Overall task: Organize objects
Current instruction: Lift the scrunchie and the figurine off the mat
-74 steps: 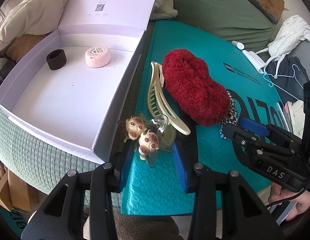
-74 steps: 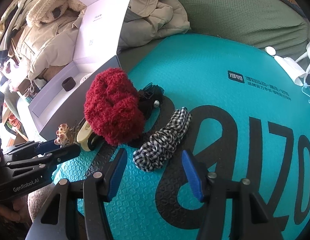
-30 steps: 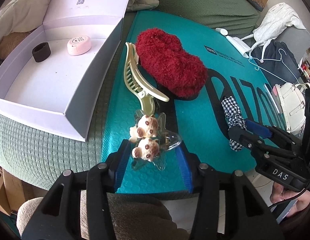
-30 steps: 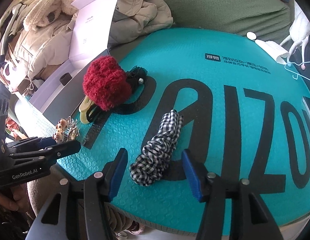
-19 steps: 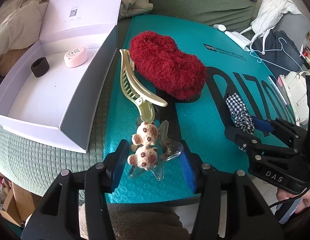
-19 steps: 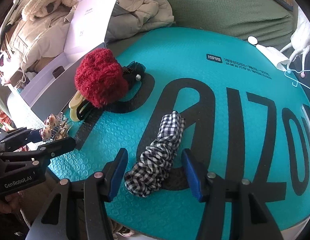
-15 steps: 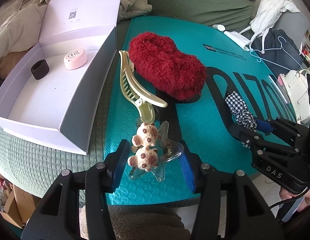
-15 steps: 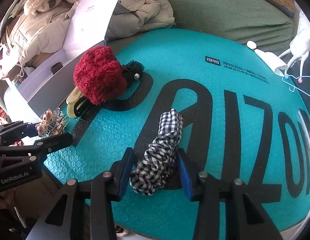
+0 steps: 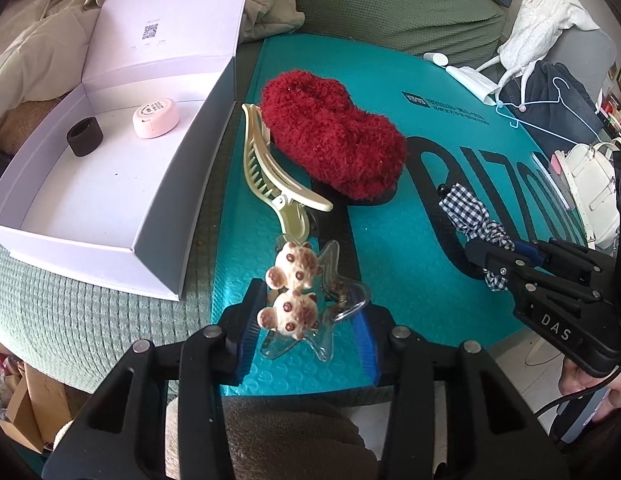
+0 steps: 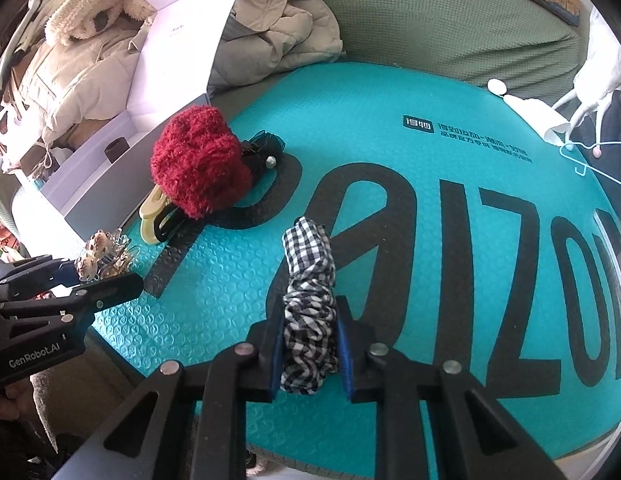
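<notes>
On a teal bubble mailer [image 10: 390, 92] lie several hair accessories. My right gripper [image 10: 308, 340] is shut on a black-and-white checked scrunchie [image 10: 310, 272], both pads pressing its near end; the left wrist view shows this gripper [image 9: 498, 250] at the right. My left gripper [image 9: 308, 328] straddles a clear star clip with two bear heads [image 9: 294, 300], its jaws closing. The left pad touches a bear head and the right pad stands just off the star. A red fluffy scrunchie [image 9: 334, 148], a cream claw clip [image 9: 270, 176] and a black lace bow clip [image 10: 266, 152] lie farther back.
An open white box [image 9: 110, 200] stands to the left of the mailer, with a black ring [image 9: 85, 141] and a pink round case [image 9: 155, 117] inside. Beige coats [image 10: 278, 28] and green bedding [image 9: 390, 8] lie behind. A blue hanger [image 9: 538, 100] and a white bag [image 9: 590, 176] are at the right.
My right jaws have come together onto the checked scrunchie. The left jaws have narrowed around the bear clip. Both hands have stayed about where they were.
</notes>
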Available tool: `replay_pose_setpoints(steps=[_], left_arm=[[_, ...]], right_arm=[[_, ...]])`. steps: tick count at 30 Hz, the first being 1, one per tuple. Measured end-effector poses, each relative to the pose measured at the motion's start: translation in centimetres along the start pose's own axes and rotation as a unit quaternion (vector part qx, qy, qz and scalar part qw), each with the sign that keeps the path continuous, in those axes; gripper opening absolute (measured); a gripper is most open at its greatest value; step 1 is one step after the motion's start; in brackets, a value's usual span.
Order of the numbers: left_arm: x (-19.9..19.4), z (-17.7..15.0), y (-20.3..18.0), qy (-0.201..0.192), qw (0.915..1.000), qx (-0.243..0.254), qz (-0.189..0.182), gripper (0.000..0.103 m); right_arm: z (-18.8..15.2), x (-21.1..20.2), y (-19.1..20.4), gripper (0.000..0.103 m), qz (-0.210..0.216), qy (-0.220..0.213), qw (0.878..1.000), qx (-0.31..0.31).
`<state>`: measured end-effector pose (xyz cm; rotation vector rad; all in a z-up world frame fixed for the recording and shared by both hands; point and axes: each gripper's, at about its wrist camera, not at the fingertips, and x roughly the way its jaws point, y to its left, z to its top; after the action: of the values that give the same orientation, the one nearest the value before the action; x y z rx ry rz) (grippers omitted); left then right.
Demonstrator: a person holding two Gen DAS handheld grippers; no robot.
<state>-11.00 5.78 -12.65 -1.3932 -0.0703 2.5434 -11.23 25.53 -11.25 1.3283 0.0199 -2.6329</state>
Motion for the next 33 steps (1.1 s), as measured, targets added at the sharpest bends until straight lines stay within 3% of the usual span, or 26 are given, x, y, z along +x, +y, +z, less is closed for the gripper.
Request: replay_pose_setpoints(steps=[15,33], left_arm=[[-5.0,-0.4,1.0,-0.028,0.9996,0.000,0.009,0.040],[-12.1,-2.4,4.5,-0.061,0.9965,-0.026,0.050,0.040]], right_arm=[[0.5,-3.0,2.2,0.021,0.029,-0.019,0.999,-0.019],[1.2,-6.1,8.5,0.021,0.084,-0.038,0.992,-0.090]])
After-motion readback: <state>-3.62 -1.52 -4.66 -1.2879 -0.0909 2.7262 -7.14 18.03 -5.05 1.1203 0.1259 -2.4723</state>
